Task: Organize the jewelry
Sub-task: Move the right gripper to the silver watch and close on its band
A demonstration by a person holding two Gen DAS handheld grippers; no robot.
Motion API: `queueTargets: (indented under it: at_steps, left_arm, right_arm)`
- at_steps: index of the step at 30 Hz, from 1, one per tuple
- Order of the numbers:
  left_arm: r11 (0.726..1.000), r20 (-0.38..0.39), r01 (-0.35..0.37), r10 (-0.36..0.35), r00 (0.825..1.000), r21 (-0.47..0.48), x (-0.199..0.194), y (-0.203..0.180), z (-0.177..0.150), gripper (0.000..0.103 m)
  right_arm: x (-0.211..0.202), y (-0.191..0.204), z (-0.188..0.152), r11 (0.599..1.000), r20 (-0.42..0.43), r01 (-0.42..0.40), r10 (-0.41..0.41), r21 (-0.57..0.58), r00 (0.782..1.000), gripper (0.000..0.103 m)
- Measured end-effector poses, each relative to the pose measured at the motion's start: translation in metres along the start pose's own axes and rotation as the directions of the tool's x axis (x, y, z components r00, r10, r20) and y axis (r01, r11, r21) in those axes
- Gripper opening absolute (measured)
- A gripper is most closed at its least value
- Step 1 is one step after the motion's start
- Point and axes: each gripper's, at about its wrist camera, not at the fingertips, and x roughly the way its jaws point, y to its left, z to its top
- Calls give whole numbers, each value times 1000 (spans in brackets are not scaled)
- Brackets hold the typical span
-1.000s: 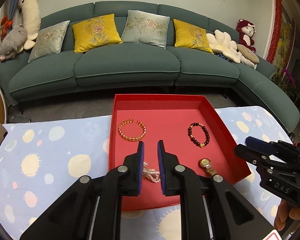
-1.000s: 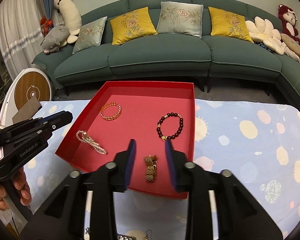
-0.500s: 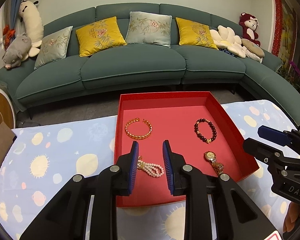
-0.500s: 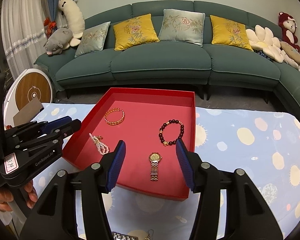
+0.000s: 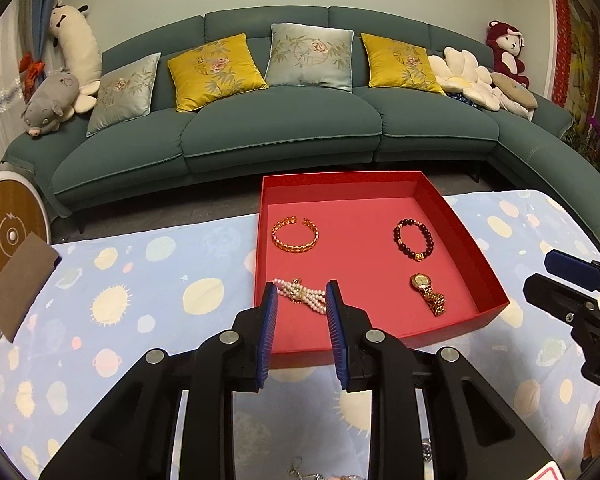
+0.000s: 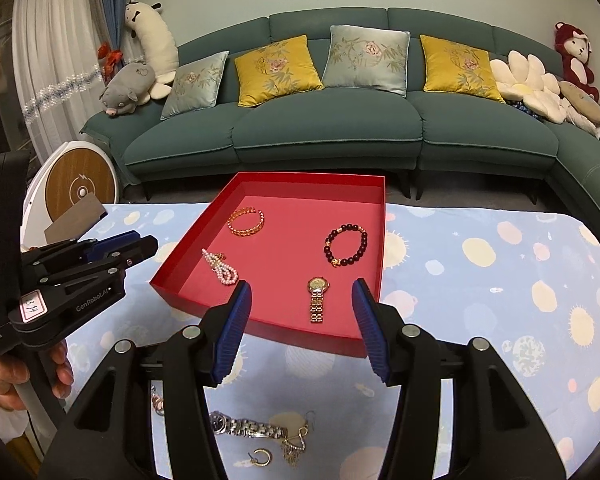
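A red tray point(image 5: 462, 232) point(image 6: 374, 280) sits on the patterned tablecloth. In it lie a gold bangle point(image 5: 295, 235) point(image 6: 246, 222), a dark bead bracelet point(image 5: 414, 239) point(image 6: 346, 245), a pearl bracelet point(image 5: 302, 294) point(image 6: 220, 267) and a gold watch point(image 5: 427, 293) point(image 6: 317, 299). My left gripper point(image 5: 302, 300) is open and empty, above the tray's near edge by the pearls. My right gripper point(image 6: 302, 300) is open wide and empty, in front of the gold watch. A silver watch point(image 6: 244, 427), a hoop earring point(image 6: 262, 457) and a dangling earring point(image 6: 294, 444) lie on the cloth below it.
A green sofa point(image 5: 280, 132) with cushions and plush toys stands beyond the table. A brown card point(image 5: 20, 284) lies at the table's left edge. A round white and wood device point(image 6: 80, 188) stands on the floor at left. The left gripper point(image 6: 80, 272) shows in the right wrist view.
Both grippers have opened and drawn back and up from the tray. The pearl bracelet and the gold watch now lie free in the tray.
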Motion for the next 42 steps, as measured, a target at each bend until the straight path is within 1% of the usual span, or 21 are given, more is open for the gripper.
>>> queueTargets:
  at_steps: [2, 3, 5, 11, 16, 19, 23, 28, 29, 30, 32, 35, 38, 39, 42]
  left_arm:
    - [1000, -4, -14, 14, 1000, 13, -8, 0, -8, 25]
    - [1000, -6, -15, 15, 1000, 15, -12, 1, -12, 30]
    - [1000, -5, -29, 29, 1000, 13, -21, 3, -22, 36]
    - [999, -29, -36, 36, 999, -4, -43, 13, -47, 36]
    - [999, -37, -47, 47, 998, -12, -59, 20, -70, 37]
    - [998, -53, -57, 56, 997, -26, -64, 22, -84, 38]
    - [997, -83, -42, 37, 996, -61, -66, 28, -101, 38]
    - [998, -103, -31, 26, 994, -47, -67, 32, -116, 38]
    - [999, -107, -29, 24, 994, -46, -67, 33, -119, 38]
    - [999, -112, -26, 21, 994, -45, -66, 34, -121, 38]
    - [999, -120, -20, 15, 993, -43, -65, 36, -125, 38]
    - [999, -130, -15, 10, 992, -40, -64, 38, -130, 38]
    - [999, -137, -9, 2, 991, -49, -61, 42, -131, 38]
    - [999, -138, -9, 2, 990, -52, -61, 43, -132, 38]
    - [998, -143, -4, -5, 990, -63, -59, 46, -132, 38]
  right_arm:
    - [-9, 2, -5, 1000, 6, -4, 4, -11, 1000, 50]
    - [-14, 4, -8, 1000, 6, -6, 6, -21, 1000, 50]
    - [-20, 7, -15, 999, -1, -14, 14, -40, 1000, 50]
    - [-33, 21, -43, 995, -43, -40, 36, -89, 998, 50]
    - [-35, 30, -71, 994, -93, -73, 66, -83, 993, 51]
    - [-29, 40, -85, 989, -122, -73, 58, -126, 991, 50]
    - [-18, 48, -95, 980, -150, -91, 65, -174, 987, 50]
    - [-3, 59, -102, 968, -183, -132, 93, -212, 979, 50]
    - [1, 62, -102, 964, -192, -149, 107, -220, 975, 51]
    - [5, 64, -103, 959, -200, -165, 119, -229, 973, 55]
    - [14, 67, -104, 950, -211, -183, 130, -253, 969, 59]
    - [28, 69, -104, 939, -240, -208, 143, -273, 960, 59]
    - [42, 69, -104, 936, -266, -210, 134, -282, 955, 59]
    - [46, 68, -104, 936, -281, -219, 139, -275, 950, 59]
    - [51, 67, -104, 933, -290, -220, 135, -285, 947, 59]
